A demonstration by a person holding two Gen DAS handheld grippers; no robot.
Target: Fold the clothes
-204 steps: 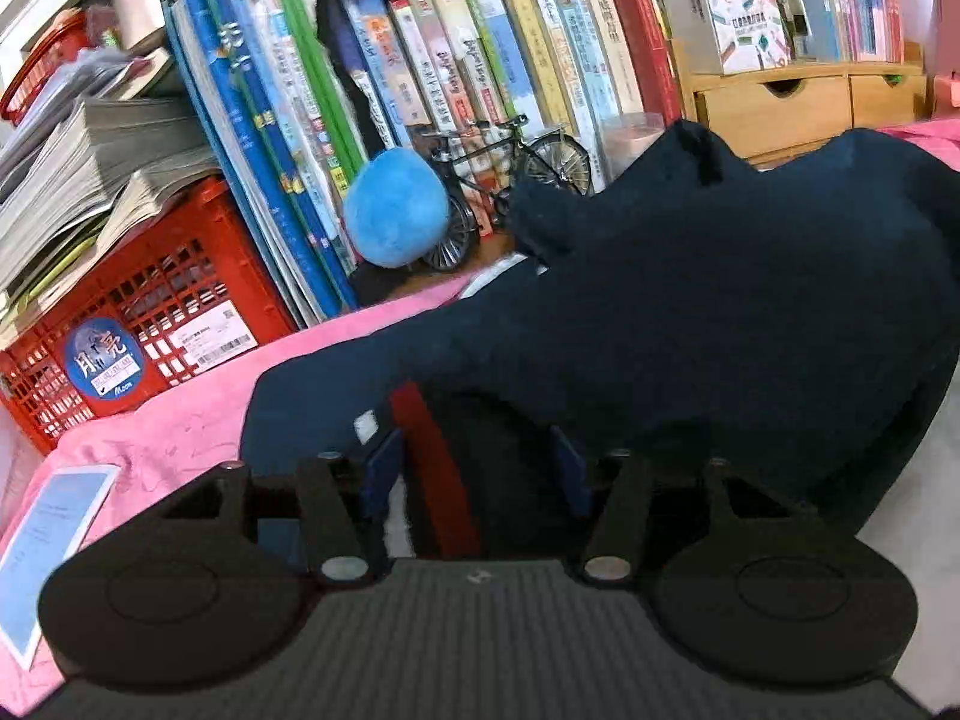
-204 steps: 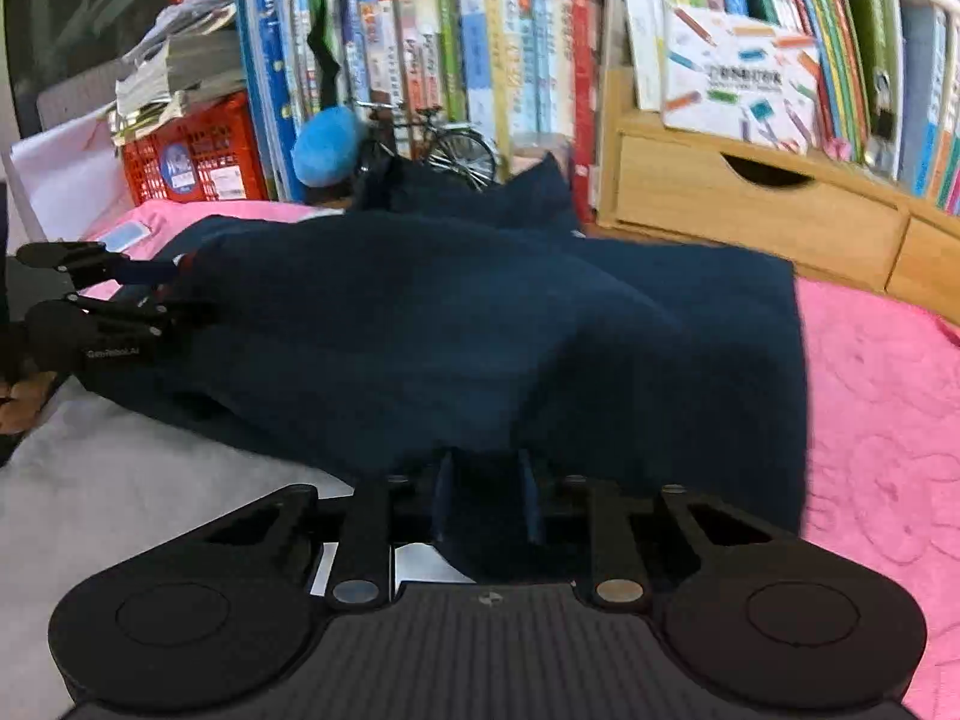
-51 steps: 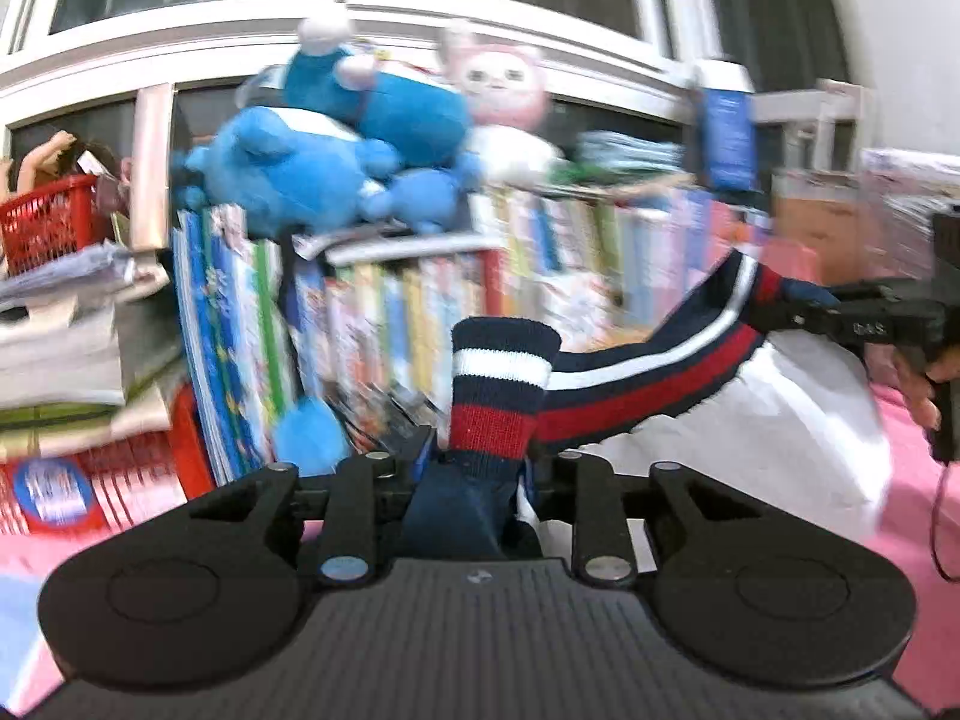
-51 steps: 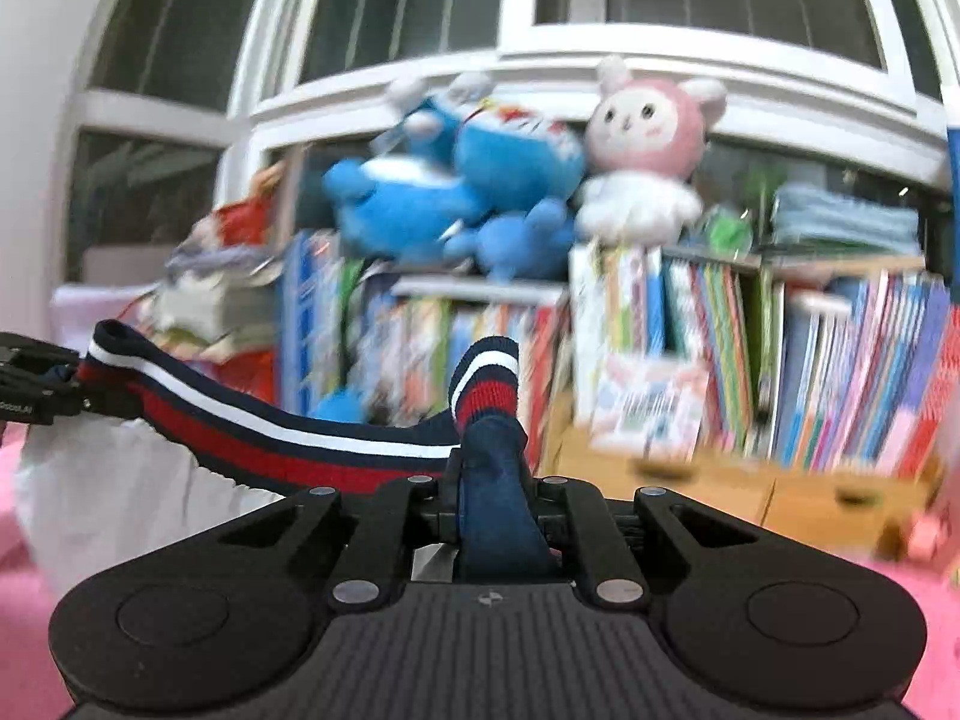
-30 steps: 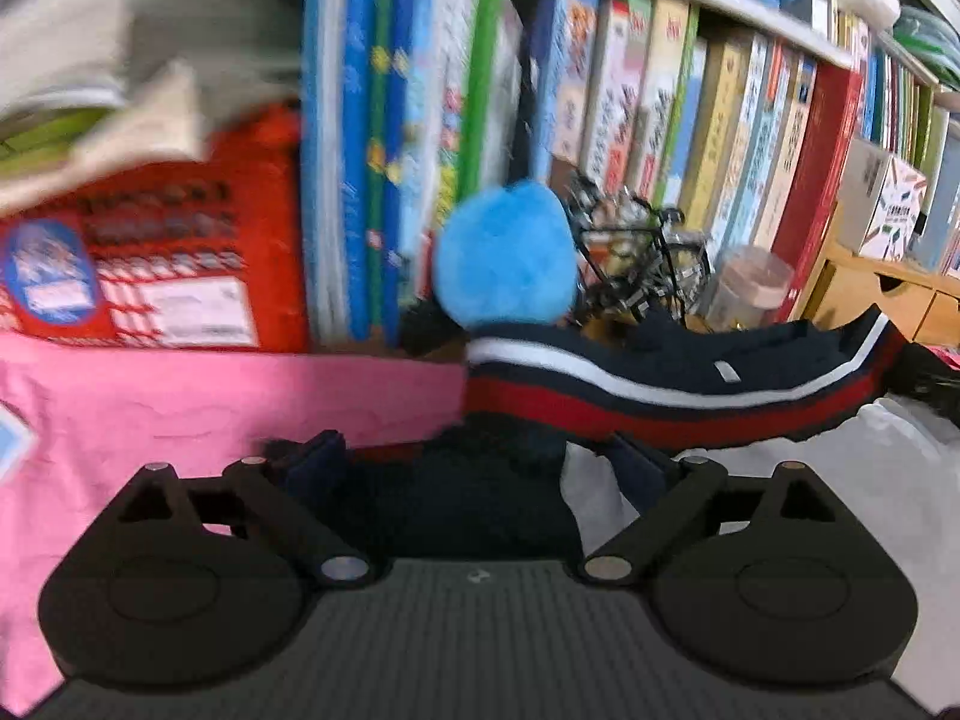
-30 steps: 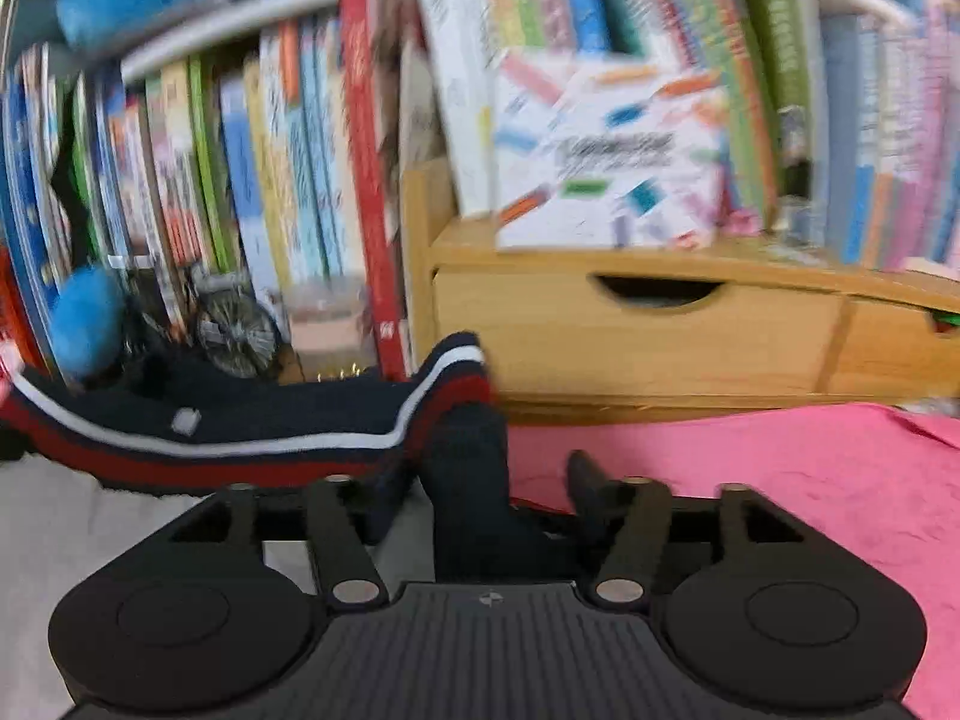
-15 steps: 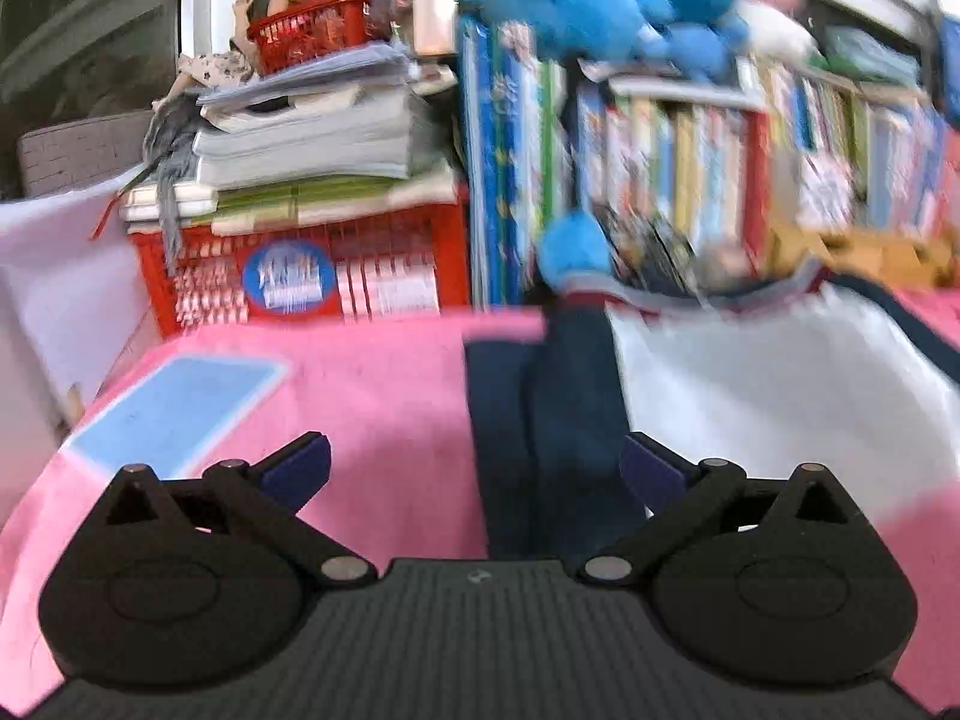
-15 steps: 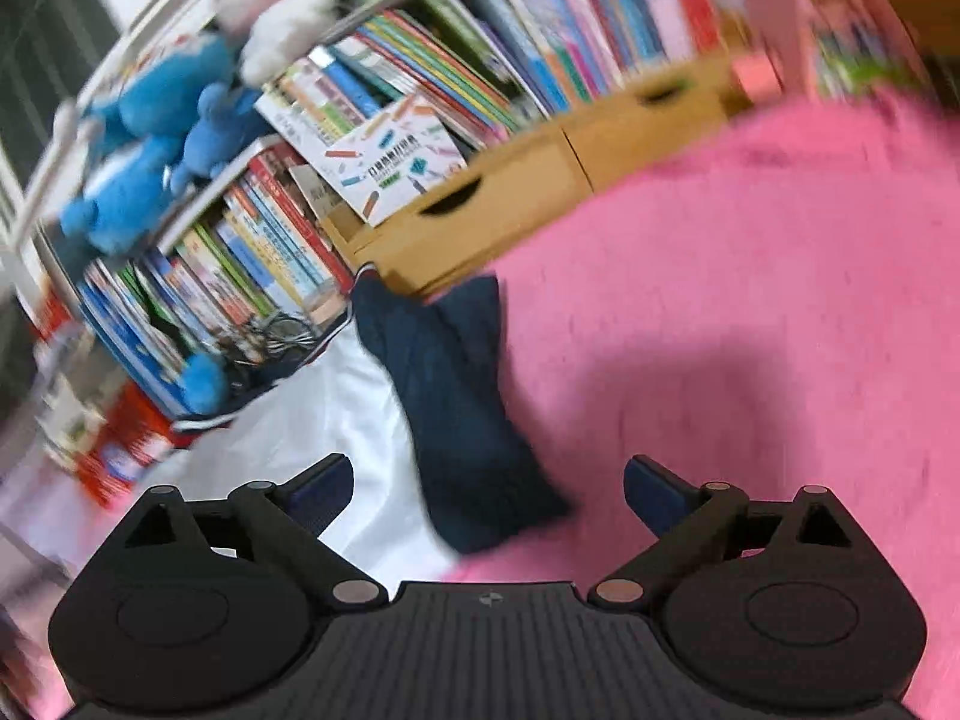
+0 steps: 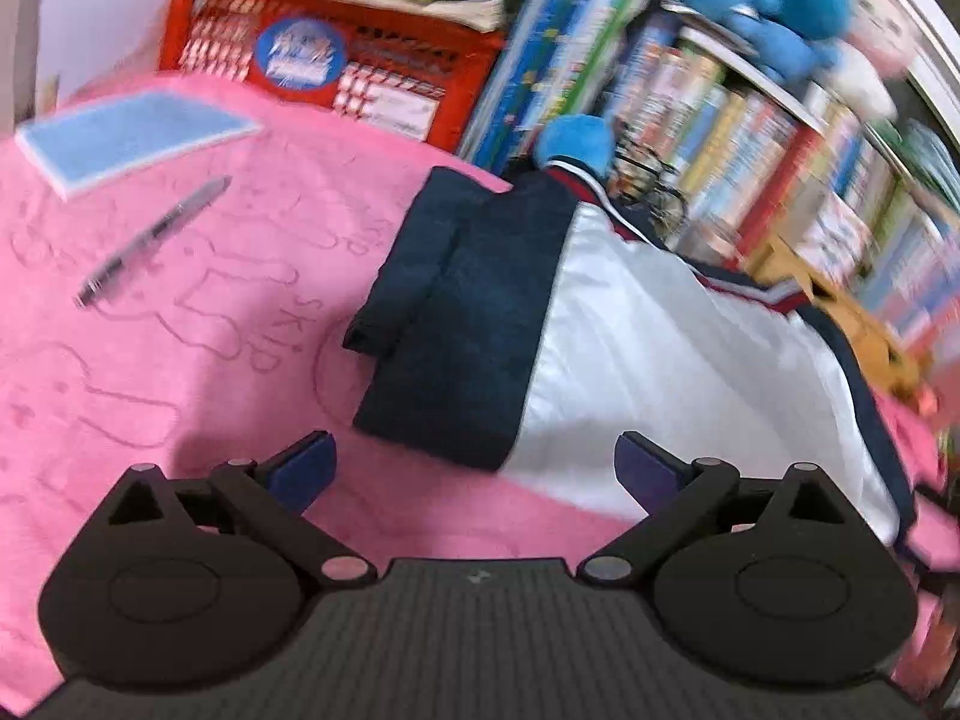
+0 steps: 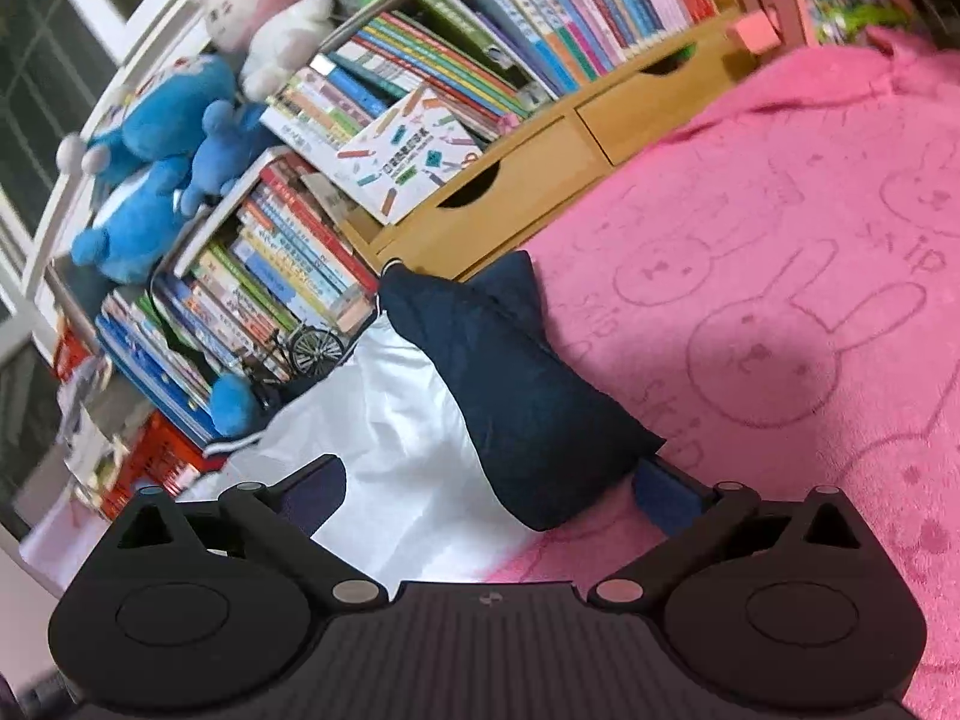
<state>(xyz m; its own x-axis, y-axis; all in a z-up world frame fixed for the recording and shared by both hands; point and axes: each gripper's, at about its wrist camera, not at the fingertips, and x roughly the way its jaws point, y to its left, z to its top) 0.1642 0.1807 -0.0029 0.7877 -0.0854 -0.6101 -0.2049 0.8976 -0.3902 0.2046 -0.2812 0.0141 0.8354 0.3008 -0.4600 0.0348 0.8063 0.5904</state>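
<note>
Left wrist view: left gripper (image 9: 474, 462) jaws wide apart, empty; jacket (image 9: 630, 348) flat on pink blanket (image 9: 198, 324), navy sleeve (image 9: 456, 312) folded; pen (image 9: 150, 240) well apart.
Right wrist view: right gripper (image 10: 489, 489) jaws just opened wide; navy sleeve (image 10: 516, 384) end lies loose between them.

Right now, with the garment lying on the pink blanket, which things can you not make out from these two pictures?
- Garment, near hem: in both views the gripper body covers it.
- Garment's right edge: cut off by the left wrist picture's border.
- Red crate label and book titles: blurred in the left wrist view.
- Pen: too blurred to read any marking.
- Model bicycle: small, partly behind the garment's collar.
- Drawer contents: hidden by its front.
</note>
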